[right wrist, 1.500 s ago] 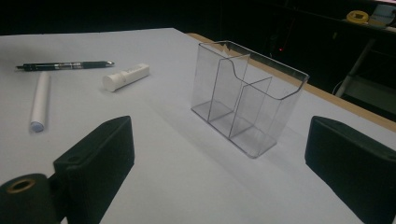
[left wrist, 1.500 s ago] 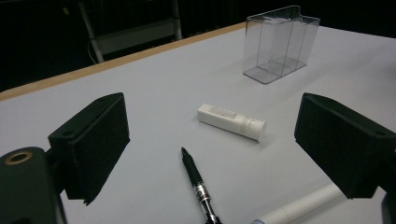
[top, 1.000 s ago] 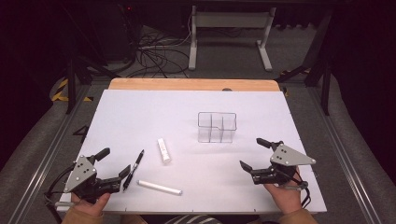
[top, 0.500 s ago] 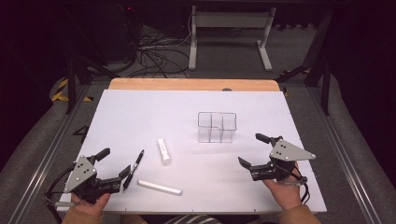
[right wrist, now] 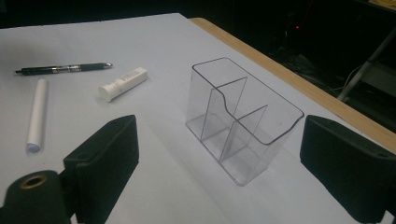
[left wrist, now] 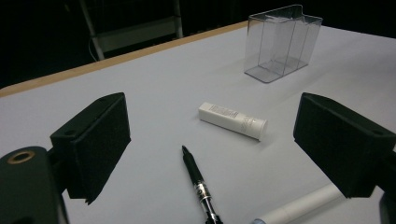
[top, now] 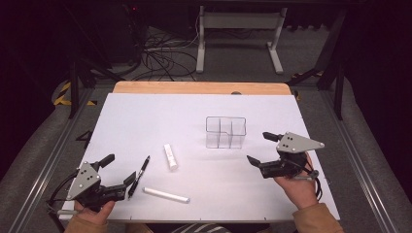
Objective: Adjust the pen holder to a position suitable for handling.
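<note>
A clear plastic organizer (top: 226, 132) with several compartments stands upright, right of the white table's middle. A short white tube (top: 170, 156), a black pen (top: 139, 175) and a long white cylinder (top: 165, 195) lie at the front left. My left gripper (top: 119, 168) is open at the front left corner, just left of the pen. Its view shows the pen (left wrist: 198, 184), tube (left wrist: 232, 120) and organizer (left wrist: 281, 42) ahead of the left gripper (left wrist: 217, 140). My right gripper (top: 258, 147) is open, just right of the organizer. In its own view the right gripper (right wrist: 224, 163) faces the organizer (right wrist: 240, 119), jaws wide and empty.
The white mat (top: 145, 121) covers a table with a wooden far edge (top: 199, 88). Beyond it lie cables (top: 160, 60) and a white frame stand (top: 238, 29) on the dark floor. A metal rail (top: 43, 165) runs along the table's left side.
My right gripper has moved forward and slightly left, closer to the organizer. The left gripper and the objects on the table have stayed put.
</note>
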